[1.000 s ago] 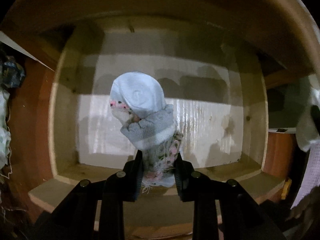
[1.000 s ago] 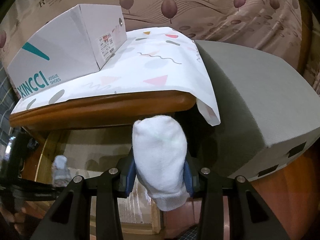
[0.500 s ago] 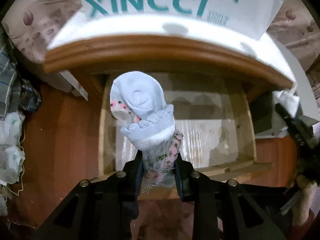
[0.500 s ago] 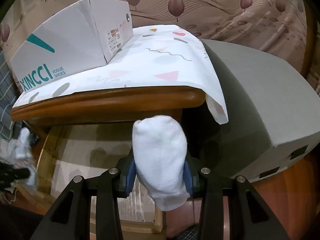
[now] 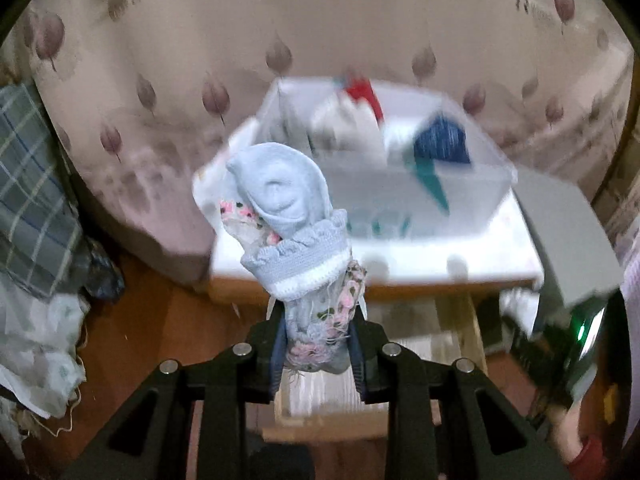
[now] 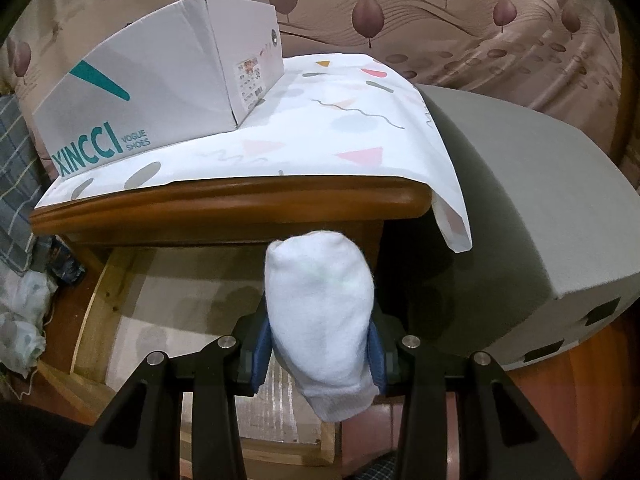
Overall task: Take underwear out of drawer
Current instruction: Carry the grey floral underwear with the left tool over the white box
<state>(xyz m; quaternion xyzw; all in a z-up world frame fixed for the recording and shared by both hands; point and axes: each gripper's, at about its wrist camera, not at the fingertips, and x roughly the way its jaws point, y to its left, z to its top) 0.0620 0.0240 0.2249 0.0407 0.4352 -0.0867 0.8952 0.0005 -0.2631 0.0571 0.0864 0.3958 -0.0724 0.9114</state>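
Left gripper (image 5: 318, 354): pinching the blue bundle (image 5: 288, 236), a rolled pale-blue garment with a ruffled band and pink-flowered cloth, which stands up at frame centre, clear of the drawer (image 5: 472, 320) at lower centre.
Step in hand, left: you look to be carrying the bundle out and away. Keep the pinch firm, since frayed threads hang at the jaws and the flowered piece could slip free.
Right gripper (image 6: 320, 354): pinching the white roll (image 6: 320, 312) at lower centre of its view, above the open drawer (image 6: 92, 312) at lower left.
Step in hand, right: hold the roll steady, and clear the wooden table edge (image 6: 224, 204) just above it before you carry it off.
Set-down: no landing spot is certain. The cloth (image 6: 340, 120) on the table, right of the shoebox (image 6: 160, 92), shows bare room in the right view.
Task state: both garments appear out, and the drawer floor that shows looks bare.
Blurred: the left view is smeared, so the open box (image 5: 380, 168) at upper centre and its contents are hard to read.
Hidden: the drawer's front part lies behind the grippers in both views, so you cannot rule out more underwear there.
Cut off: at the far right edge of the left view, a dark device with a green light, too blurred to name.
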